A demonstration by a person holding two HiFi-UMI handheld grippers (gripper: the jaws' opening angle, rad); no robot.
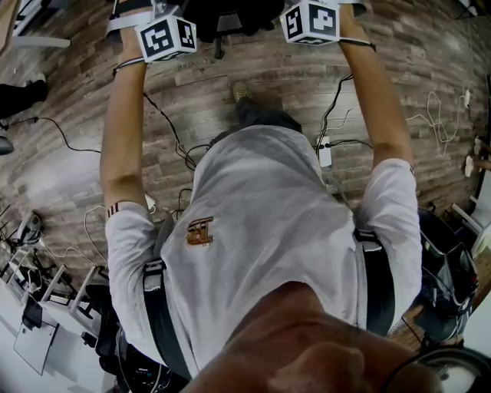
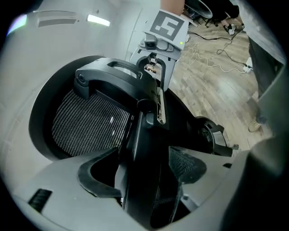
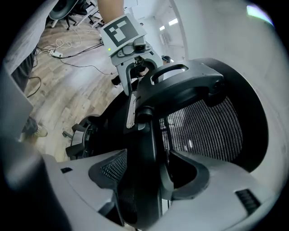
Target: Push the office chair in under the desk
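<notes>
A black office chair with a mesh back (image 2: 86,122) and a curved top bar (image 2: 113,74) fills both gripper views. Only its dark top shows in the head view (image 1: 230,15), between the two marker cubes (image 1: 165,37) (image 1: 311,21). My left gripper (image 2: 142,173) stands wide open astride the chair's upright back frame (image 2: 144,135), the pads not clearly pressing. My right gripper (image 3: 146,173) straddles the same frame (image 3: 146,135) from the other side, also open. Each gripper shows in the other's view, up by the top bar (image 2: 156,58) (image 3: 131,58). No desk can be made out.
The wooden floor (image 1: 69,153) carries loose cables (image 1: 169,130) and a white power strip (image 1: 324,153). The person's foot (image 1: 242,92) is just behind the chair. Gear lies at the lower left (image 1: 38,322), a dark bag at the right (image 1: 449,276).
</notes>
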